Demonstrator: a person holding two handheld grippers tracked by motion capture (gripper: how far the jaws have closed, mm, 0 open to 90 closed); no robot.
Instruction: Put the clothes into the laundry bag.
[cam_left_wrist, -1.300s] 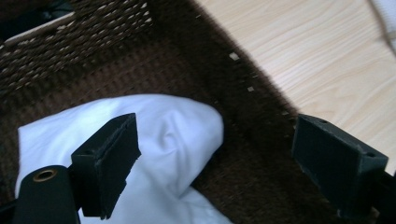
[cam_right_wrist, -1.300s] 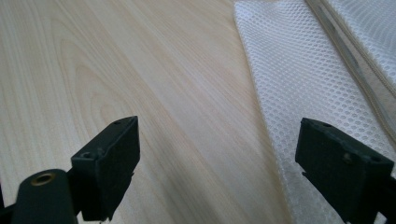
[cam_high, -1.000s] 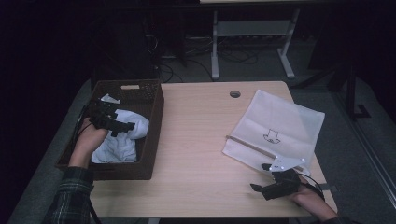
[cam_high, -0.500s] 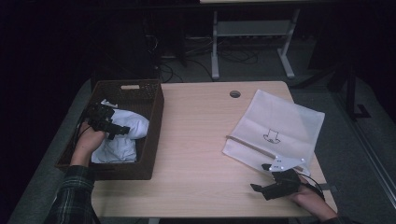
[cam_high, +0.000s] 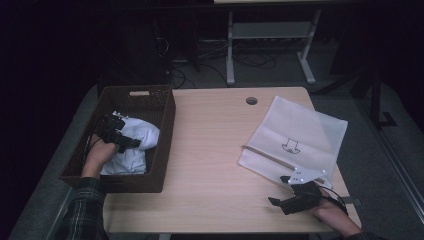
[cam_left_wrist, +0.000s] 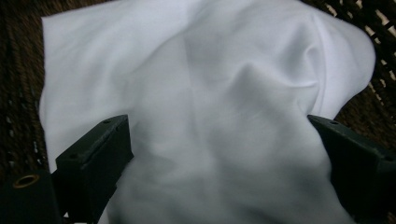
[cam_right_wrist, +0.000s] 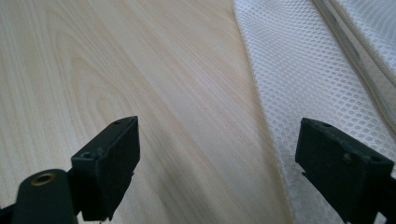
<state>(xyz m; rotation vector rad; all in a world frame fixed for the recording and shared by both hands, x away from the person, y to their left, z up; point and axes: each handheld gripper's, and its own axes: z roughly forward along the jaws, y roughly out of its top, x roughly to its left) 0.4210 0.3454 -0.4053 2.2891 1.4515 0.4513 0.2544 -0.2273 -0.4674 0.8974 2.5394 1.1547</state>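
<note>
- right hand-held gripper (cam_high: 280, 202) rests at the near right edge of the surface (cam_high: 210, 150); jaws spread wide with nothing between them; in the right gripper view bare wood lies between the jaws and the edge of the mesh bag (cam_right_wrist: 322, 88) runs up by the right jaw
- mesh bag (cam_high: 295, 137) lies flat on the right half of the surface, just beyond that gripper; zip strip along its near side; small printed mark in the middle
- left hand-held gripper (cam_high: 116, 136) is down inside the wicker basket (cam_high: 162, 140) at the left edge; jaws have just been opening and stand wide, astride a raised fold of the white garment (cam_left_wrist: 219, 107); pads look clear of the cloth, so not gripping yet
- white garment (cam_high: 135, 145) sits crumpled in the basket, loosely bunched
- risks, my read: closing on a thin fold could take just one layer, so the cloth slips out or trails on the lift; a jaw going too deep may catch the weave of the basket floor; a dragged hem could snag the basket rim and tip or shift the basket
- in the way: the basket's tall right wall stands between garment and bag; bag mouth looks flat and closed, so stuffing one-handed likely fails
- farther off: round cable hole (cam_high: 251, 100) near the far edge; beyond the surface a dark floor with a white frame (cam_high: 270, 45) and cables
</note>
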